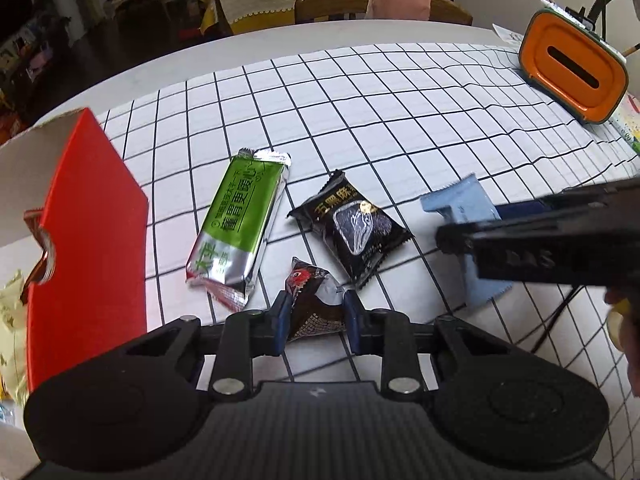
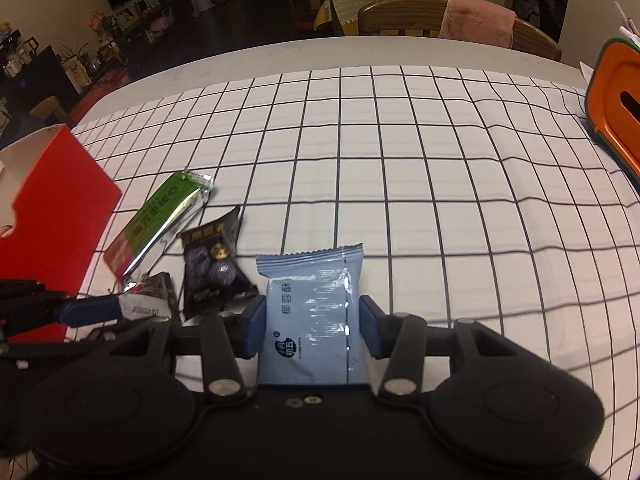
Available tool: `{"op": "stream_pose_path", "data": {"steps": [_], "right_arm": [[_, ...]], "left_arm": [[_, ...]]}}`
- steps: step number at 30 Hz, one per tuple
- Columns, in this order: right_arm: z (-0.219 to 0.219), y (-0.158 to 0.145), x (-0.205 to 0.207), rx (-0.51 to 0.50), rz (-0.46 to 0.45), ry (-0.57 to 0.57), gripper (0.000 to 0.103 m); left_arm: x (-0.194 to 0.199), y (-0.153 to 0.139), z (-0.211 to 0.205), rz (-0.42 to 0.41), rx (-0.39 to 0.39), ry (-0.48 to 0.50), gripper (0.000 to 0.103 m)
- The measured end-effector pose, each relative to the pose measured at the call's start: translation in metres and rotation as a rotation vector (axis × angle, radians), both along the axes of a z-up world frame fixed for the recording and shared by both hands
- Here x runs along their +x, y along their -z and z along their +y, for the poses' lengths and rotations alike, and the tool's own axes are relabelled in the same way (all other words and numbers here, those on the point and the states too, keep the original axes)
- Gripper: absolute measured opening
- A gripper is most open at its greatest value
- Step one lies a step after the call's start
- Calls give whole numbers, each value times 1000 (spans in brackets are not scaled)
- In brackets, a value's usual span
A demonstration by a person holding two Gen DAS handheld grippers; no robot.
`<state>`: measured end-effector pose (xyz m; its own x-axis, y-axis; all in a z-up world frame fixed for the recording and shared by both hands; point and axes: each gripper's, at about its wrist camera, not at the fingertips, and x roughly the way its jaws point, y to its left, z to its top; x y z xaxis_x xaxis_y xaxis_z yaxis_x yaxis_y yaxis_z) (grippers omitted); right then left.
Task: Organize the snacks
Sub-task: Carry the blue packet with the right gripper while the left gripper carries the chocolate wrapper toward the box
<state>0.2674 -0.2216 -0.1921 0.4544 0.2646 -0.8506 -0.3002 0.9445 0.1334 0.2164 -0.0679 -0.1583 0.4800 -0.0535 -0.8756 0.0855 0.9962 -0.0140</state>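
Note:
My left gripper (image 1: 316, 316) is shut on a small dark brown packet (image 1: 310, 300) with a red bird printed on it, low over the checked cloth. Just beyond it lie a long green and silver bar (image 1: 236, 224) and a black packet (image 1: 352, 228). My right gripper (image 2: 314, 320) is shut on a light blue packet (image 2: 312, 320), its blue pads pressing both sides. The same blue packet (image 1: 460, 204) shows at the right of the left wrist view, under the dark body of the right gripper. A red open box (image 1: 88, 240) stands at the left, with yellowish packets (image 1: 10, 320) inside.
An orange tissue holder (image 1: 574, 76) stands at the far right of the white grid tablecloth (image 1: 380, 100). A wooden chair (image 1: 360, 4) with a pink cloth is behind the table. A thin black cable (image 1: 556, 320) runs across the cloth near the right hand.

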Motion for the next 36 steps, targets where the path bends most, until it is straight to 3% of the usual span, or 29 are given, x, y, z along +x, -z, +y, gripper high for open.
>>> {"op": "stream_pose_path", "data": {"steps": [11,19,26,36], "right_arm": [[-19,-16,-71,40,26,-40,47],[-8,-53,-95,71,3,-82,47],[28,-94,-94,94,-43,-133,47],[117,-133,-83,100,-148,-207,47]], "left_arm": [[-40,-12,12,25,-48,-38,26],[-71,-43,29,-17,-65,-52,26],[-91,-83,58,-87,-72,-63,26],[-98,-132,125,-198,-17,-141,26]]}}
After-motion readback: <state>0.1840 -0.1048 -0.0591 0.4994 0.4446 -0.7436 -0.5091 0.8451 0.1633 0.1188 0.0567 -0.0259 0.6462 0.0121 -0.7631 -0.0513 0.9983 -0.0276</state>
